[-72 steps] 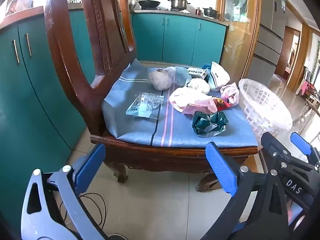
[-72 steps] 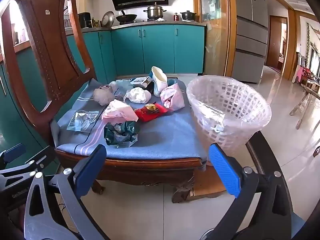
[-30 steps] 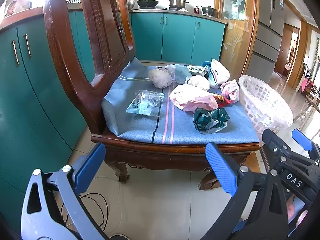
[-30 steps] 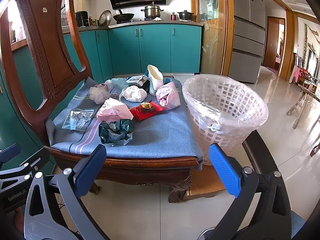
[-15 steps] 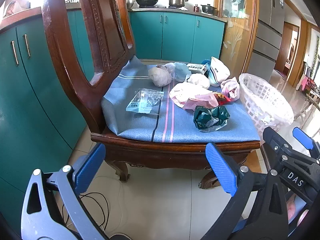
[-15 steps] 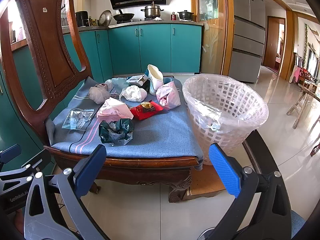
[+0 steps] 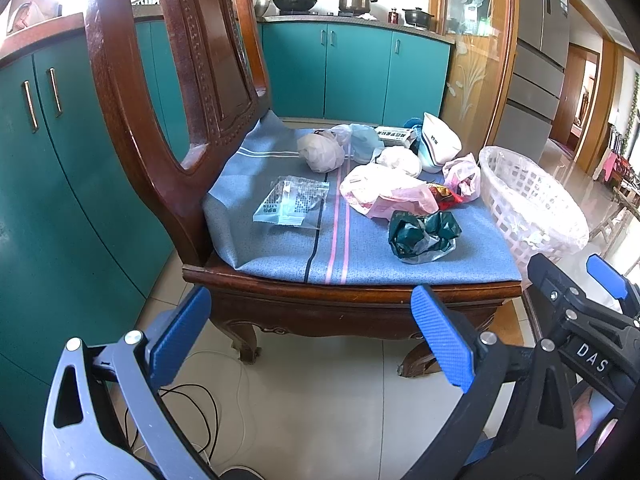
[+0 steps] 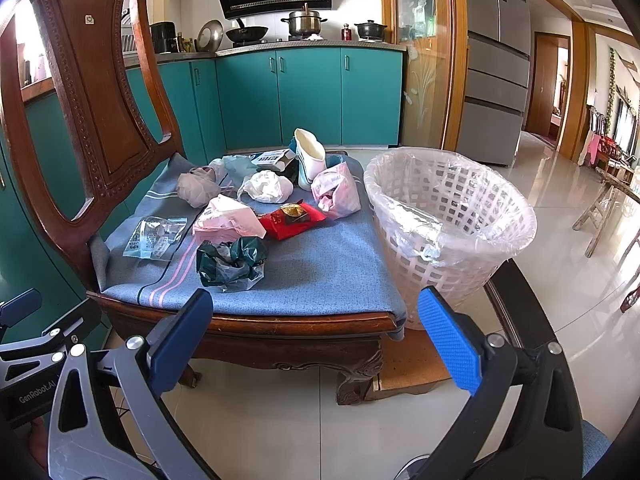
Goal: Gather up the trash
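Trash lies scattered on the blue cushion (image 8: 320, 272) of a wooden chair: a crumpled dark green bag (image 8: 230, 264) (image 7: 422, 234) nearest the front, a clear printed wrapper (image 8: 154, 238) (image 7: 292, 202), a pink bag (image 8: 228, 220), a red snack packet (image 8: 294, 220), white and grey wads, and a white cup (image 8: 310, 158). A white lattice basket (image 8: 452, 224) (image 7: 528, 204) with a plastic liner stands right of the seat. My left gripper (image 7: 310, 338) and right gripper (image 8: 316, 332) are both open and empty, held low in front of the chair's front edge.
The tall carved chair back (image 8: 92, 92) rises at the left. Teal kitchen cabinets (image 8: 304, 96) line the back and left, with a fridge (image 8: 496, 60) to the right. Cables (image 7: 192, 404) lie on the tiled floor below the left gripper.
Both grippers have drifted slightly closer to the chair and stayed open. The trash and the basket have not moved.
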Tool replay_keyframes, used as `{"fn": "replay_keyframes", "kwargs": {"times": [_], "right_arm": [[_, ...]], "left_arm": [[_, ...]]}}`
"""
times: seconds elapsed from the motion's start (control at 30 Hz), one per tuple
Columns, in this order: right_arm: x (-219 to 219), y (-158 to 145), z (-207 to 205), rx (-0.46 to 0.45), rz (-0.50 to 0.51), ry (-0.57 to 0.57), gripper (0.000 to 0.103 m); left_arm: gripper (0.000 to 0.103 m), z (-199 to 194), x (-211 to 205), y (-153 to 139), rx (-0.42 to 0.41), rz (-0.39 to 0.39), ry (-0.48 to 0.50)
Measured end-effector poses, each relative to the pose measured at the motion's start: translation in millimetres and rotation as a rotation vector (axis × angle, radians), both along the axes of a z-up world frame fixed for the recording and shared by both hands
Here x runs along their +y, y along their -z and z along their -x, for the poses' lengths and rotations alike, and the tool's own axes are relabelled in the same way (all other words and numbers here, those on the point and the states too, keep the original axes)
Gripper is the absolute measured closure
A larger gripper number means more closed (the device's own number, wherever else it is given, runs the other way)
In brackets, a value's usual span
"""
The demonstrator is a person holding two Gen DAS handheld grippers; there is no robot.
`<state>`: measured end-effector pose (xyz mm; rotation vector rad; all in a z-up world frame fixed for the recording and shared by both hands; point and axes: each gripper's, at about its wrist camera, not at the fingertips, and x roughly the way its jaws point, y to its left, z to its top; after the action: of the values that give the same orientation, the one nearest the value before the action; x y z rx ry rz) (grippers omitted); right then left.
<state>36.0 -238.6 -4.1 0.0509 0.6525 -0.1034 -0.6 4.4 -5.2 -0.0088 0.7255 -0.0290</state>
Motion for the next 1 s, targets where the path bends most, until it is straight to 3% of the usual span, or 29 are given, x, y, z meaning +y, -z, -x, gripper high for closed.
{"fn": "replay_keyframes", "kwargs": {"times": [1.0], "right_arm": [[-1.5,0.7,0.8,-0.004,-0.005,0.002,0.003]], "left_arm": [[0.003,1.2,-1.8,0.3,0.004,-0.009,0.003]]}}
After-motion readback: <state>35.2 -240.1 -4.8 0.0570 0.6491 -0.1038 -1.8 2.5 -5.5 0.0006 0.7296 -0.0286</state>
